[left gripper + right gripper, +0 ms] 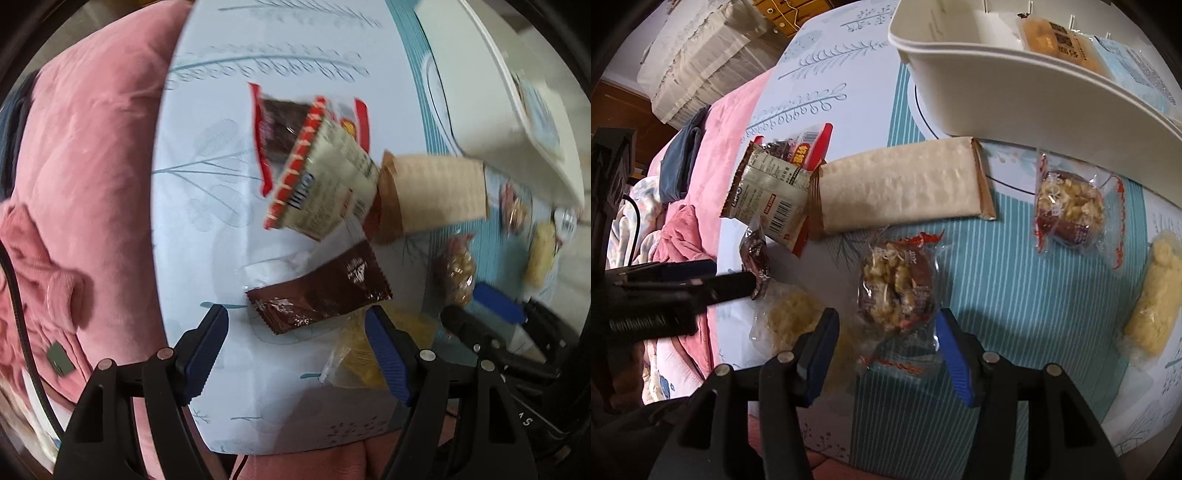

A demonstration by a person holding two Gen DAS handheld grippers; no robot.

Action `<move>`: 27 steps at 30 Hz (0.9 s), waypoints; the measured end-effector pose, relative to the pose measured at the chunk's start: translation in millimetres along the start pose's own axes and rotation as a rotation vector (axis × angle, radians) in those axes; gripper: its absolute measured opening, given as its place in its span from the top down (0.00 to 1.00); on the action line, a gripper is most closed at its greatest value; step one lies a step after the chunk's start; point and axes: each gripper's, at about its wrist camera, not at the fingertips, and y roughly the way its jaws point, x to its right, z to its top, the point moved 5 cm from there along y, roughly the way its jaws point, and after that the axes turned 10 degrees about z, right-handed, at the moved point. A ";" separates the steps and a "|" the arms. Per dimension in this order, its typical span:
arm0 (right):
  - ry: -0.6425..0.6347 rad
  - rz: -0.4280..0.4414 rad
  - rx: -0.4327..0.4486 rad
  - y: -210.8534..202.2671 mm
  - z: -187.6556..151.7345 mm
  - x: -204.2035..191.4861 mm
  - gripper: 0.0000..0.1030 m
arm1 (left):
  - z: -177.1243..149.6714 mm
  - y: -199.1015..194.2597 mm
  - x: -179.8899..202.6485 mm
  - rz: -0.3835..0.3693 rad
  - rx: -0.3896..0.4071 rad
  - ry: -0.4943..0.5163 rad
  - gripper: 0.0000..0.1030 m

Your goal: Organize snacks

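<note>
Snack packs lie on a patterned cloth. My left gripper (297,321) is open just short of a dark brown pack (321,288), with a clear pack of yellow snack (362,350) by its right finger. My right gripper (886,325) is open around the near end of a clear-wrapped nut cluster (897,288). A long beige bar (897,192) lies beyond it, beside a white-and-red pack (768,199). A white bin (1034,96) at the back right holds an orange pack (1056,44). The left gripper shows at the left of the right wrist view (738,284).
A second nut cluster (1071,206) and a yellow puffed snack (1156,306) lie at the right. Another yellow snack pack (790,317) lies by my right gripper's left finger. A pink blanket (81,184) borders the cloth on the left. A red-edged dark pack (280,125) lies farther back.
</note>
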 end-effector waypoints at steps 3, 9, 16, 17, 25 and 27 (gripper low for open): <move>0.004 -0.021 -0.008 6.3 -0.2 -1.8 0.47 | 2.0 6.2 4.6 0.027 0.012 0.044 0.27; 0.008 -0.066 0.005 12.3 2.3 -1.4 0.47 | 9.0 11.3 11.5 0.029 0.046 0.084 0.27; -0.007 -0.109 0.019 12.5 5.5 -0.8 0.53 | 15.5 16.8 7.6 0.001 0.055 0.099 0.32; -0.009 -0.110 0.019 12.6 5.6 -0.9 0.54 | 15.4 16.9 7.8 -0.008 0.055 0.100 0.36; -0.011 -0.108 0.018 13.6 5.4 -2.0 0.55 | 11.6 13.7 15.9 -0.050 0.069 0.116 0.65; -0.011 -0.108 0.015 13.5 5.0 -1.3 0.55 | 11.0 11.4 20.9 -0.043 0.075 0.117 0.67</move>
